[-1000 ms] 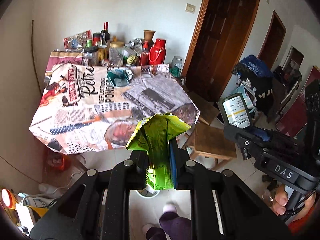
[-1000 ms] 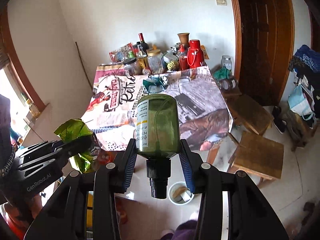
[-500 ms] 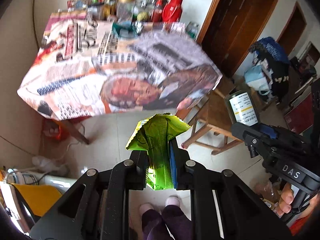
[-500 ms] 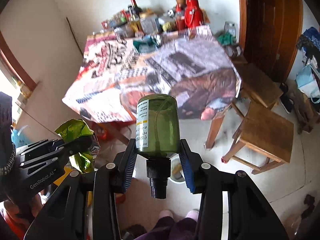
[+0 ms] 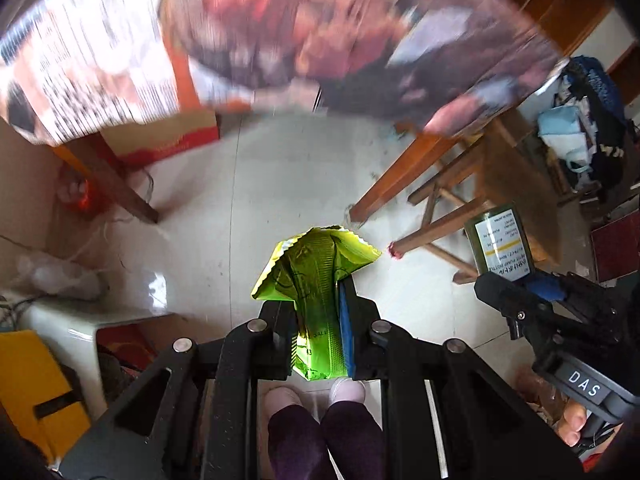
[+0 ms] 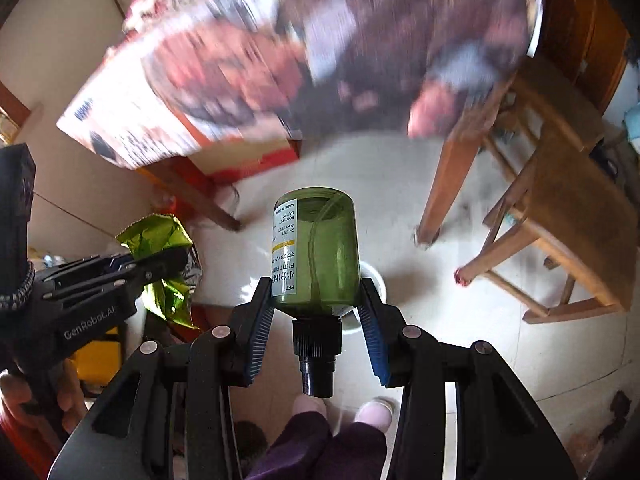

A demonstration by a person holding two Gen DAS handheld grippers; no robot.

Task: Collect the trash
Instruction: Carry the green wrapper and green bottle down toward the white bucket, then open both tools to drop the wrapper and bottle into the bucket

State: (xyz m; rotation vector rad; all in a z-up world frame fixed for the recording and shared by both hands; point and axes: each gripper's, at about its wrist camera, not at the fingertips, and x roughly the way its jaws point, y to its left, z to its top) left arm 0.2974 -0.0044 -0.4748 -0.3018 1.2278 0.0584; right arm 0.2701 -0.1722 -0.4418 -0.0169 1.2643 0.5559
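Observation:
A crumpled green snack wrapper sticks up from my left gripper, which is shut on it. In the right wrist view the same wrapper and left gripper show at the left. My right gripper is shut on a dark green pump bottle, held neck toward the camera, with its white label on the left. That bottle also appears at the right of the left wrist view. A white round bin on the floor peeks out behind the bottle. Both grippers point steeply down at the floor.
The table with its printed cloth hangs blurred overhead, on wooden legs. Wooden stools stand at the right. A red box sits under the table. A white plastic stool and a yellow object are at the left. The person's slippered feet are below.
Both grippers have dropped toward the floor and tipped further downward, so the table has slid to the top of both views. The holds on wrapper and bottle are unchanged.

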